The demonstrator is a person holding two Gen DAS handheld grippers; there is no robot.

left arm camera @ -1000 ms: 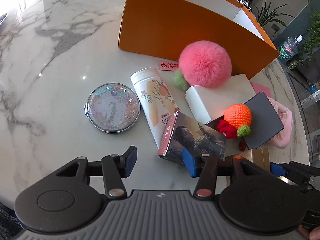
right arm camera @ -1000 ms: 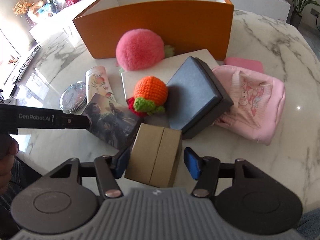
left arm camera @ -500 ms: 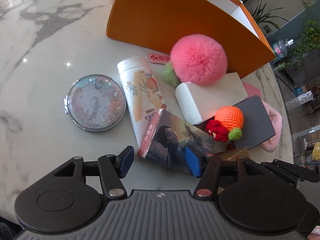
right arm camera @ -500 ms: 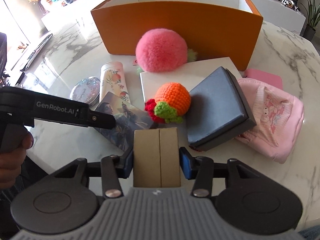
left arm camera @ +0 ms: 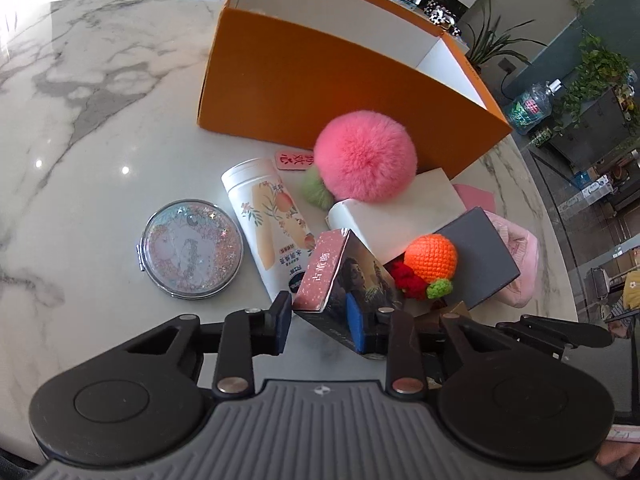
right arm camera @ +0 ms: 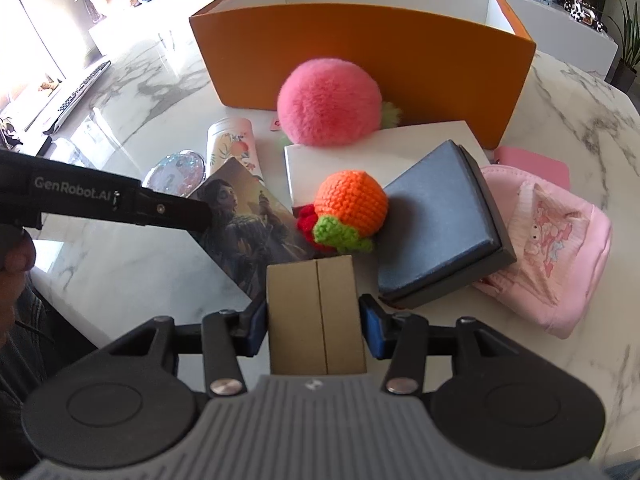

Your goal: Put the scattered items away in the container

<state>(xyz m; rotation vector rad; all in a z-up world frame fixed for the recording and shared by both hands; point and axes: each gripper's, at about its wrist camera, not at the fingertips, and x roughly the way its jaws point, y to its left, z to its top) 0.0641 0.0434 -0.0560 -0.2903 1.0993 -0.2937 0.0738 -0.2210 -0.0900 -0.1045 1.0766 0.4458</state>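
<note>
since a second ago your left gripper (left arm camera: 320, 324) has narrowed around the card box (left arm camera: 340, 280), which now stands tilted up on one edge off the desk (left arm camera: 80, 140) instead of lying low; its jaws are closing, one pad on the pictured face, the other at the pink side, a grasp that looks made but not yet settled. your right gripper (right arm camera: 316, 322), loose around the brown box (right arm camera: 316, 312) back then, now has it clenched squarely between the pads, lifted clear, probably so it can go straight over the wall of the orange bin (right arm camera: 360, 44). the bin sits just behind the pile, open and seemingly empty. pompom (left arm camera: 366, 156), tube (left arm camera: 268, 216), mirror (left arm camera: 192, 250), crochet orange (right arm camera: 350, 204), grey box (right arm camera: 436, 220) and pink pouch (right arm camera: 548, 248) are all outside it. the right view shows the bin's inside and the whole pouch; the left view alone shows the full mirror and your grip on the card box.
</note>
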